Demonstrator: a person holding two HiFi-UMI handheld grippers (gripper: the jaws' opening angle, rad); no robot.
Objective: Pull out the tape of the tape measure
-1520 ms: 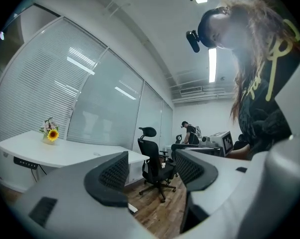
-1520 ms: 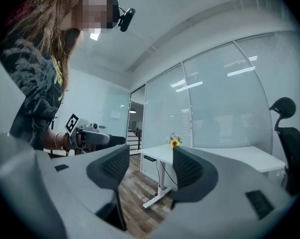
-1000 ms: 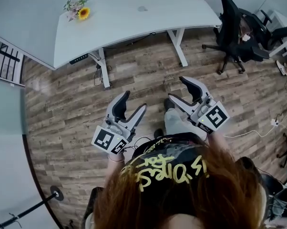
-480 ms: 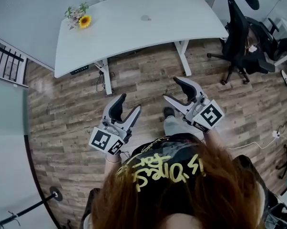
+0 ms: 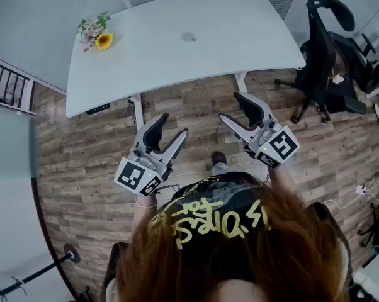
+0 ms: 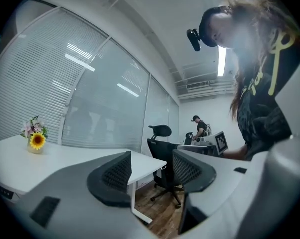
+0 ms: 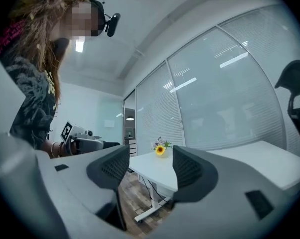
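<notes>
No tape measure can be made out with certainty. A small grey object (image 5: pixel 189 37) lies on the white desk (image 5: pixel 177 68), too small to identify. My left gripper (image 5: pixel 172 125) hangs over the wood floor just before the desk's front edge; its jaws are closing slowly with nothing between them (image 6: pixel 151 169). To the right, at the same distance from the desk, my right gripper (image 5: pixel 230 106) is open and empty (image 7: pixel 150 169). Both point toward the desk.
A small vase of flowers with a sunflower (image 5: pixel 95 35) stands on the desk's far left corner. A black office chair (image 5: pixel 331 74) sits right of the desk. Glass walls with blinds run behind it. Another person (image 6: pixel 200 126) stands in the far background.
The desk has come closer and both grippers have moved forward to its front edge. The left jaws have narrowed a little.
</notes>
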